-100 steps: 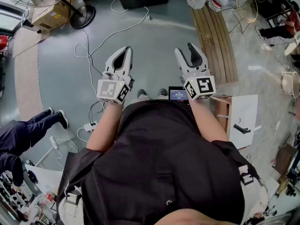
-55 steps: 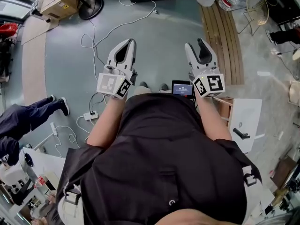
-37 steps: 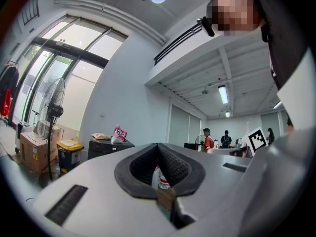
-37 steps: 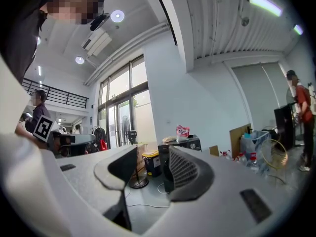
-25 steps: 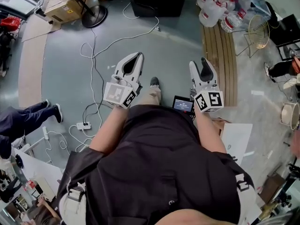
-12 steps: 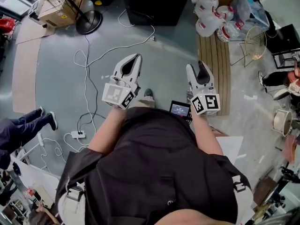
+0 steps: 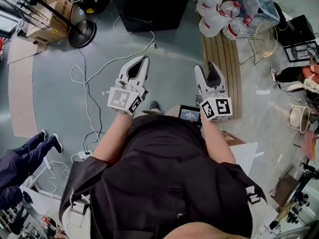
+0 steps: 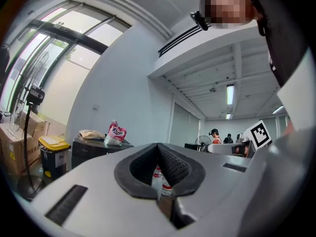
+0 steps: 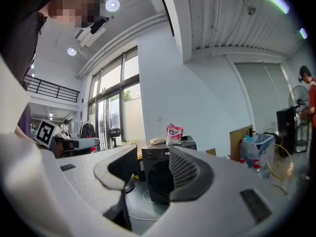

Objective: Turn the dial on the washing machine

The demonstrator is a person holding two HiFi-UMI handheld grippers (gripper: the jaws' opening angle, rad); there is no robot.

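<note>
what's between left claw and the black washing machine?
A loose white cable on grey floor lies between the left claw and the black washing machine; head view shows it.

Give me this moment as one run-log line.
washing machine: ahead, untouched | left gripper: shut, empty | right gripper: open, empty

Black short-sleeved top [image 7: 169, 178]; left gripper [image 7: 141, 59] and right gripper [image 7: 205, 66] are pale grey, each with a black-and-white marker cube [image 7: 122, 99]

A cluttered workshop hall is suggested by the bare floor [image 7: 50, 98] strewn with cables [image 7: 107, 59], stacked cardboard boxes [image 7: 44, 31], water jugs [image 7: 212, 10] and tall windows [image 8: 74, 38].
</note>
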